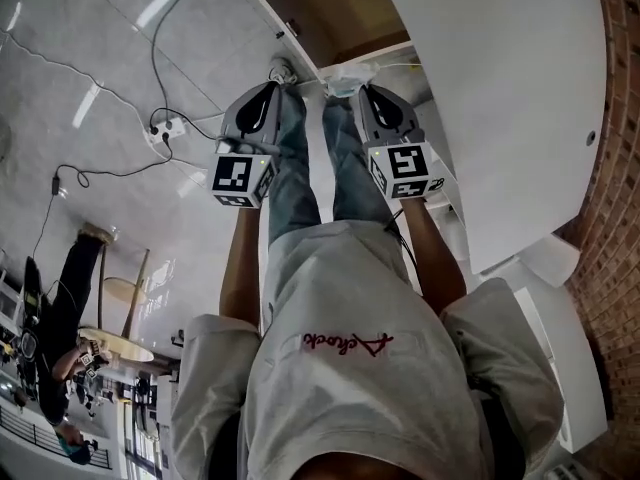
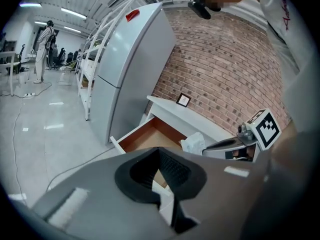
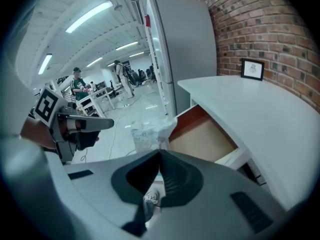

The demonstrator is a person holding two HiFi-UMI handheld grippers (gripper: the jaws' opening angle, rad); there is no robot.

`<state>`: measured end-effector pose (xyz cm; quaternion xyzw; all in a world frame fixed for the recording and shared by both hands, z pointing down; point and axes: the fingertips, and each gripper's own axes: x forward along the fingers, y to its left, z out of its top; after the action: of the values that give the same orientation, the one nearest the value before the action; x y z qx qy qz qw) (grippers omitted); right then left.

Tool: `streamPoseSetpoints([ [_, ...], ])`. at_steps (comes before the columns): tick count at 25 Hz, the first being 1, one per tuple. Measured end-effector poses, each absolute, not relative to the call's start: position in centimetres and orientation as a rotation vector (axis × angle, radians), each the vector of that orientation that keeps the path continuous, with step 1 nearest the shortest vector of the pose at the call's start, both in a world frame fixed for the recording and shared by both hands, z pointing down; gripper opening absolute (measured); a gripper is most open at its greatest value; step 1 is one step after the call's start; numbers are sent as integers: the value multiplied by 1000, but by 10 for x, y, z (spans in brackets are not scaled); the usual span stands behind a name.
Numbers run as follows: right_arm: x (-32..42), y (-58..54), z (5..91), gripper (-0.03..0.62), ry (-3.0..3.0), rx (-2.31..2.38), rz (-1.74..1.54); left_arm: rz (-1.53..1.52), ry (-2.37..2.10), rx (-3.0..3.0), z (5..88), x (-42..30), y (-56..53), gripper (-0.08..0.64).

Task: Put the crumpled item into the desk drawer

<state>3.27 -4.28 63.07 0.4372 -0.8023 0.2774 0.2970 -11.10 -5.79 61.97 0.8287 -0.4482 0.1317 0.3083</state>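
Observation:
In the head view the wooden-lined desk drawer [image 1: 325,13] stands pulled open ahead of both grippers. My right gripper [image 1: 362,88] is shut on the crumpled item [image 1: 350,76], a pale, crinkly plastic wad held just at the drawer's near edge. From the right gripper view the wad [image 3: 147,131] sticks out past the closed tips [image 3: 160,152], left of the drawer [image 3: 205,136]. My left gripper [image 1: 272,86] hangs alongside, shut and empty. Its own view shows its jaws [image 2: 159,149] together, with the drawer [image 2: 150,136], the wad [image 2: 194,143] and the right gripper [image 2: 206,151] beyond.
The white desk top [image 1: 500,88] runs along a brick wall [image 2: 225,79] with a small picture frame [image 3: 252,69] on it. A grey fridge [image 2: 130,69] stands beside the desk. Cables and a power strip [image 1: 165,128] lie on the floor. A person [image 2: 44,49] stands far off.

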Motion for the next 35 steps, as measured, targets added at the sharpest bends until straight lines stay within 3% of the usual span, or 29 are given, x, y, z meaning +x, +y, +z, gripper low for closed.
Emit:
streamPoseSetpoints([
  [12,41,-35,682,12,-2124,1141,763,349,-1178,2156,681,-103,-34,9],
  [35,2,-175,727,12,-2240,1229,562,288,-1233,2158,720,-120,-83,9],
])
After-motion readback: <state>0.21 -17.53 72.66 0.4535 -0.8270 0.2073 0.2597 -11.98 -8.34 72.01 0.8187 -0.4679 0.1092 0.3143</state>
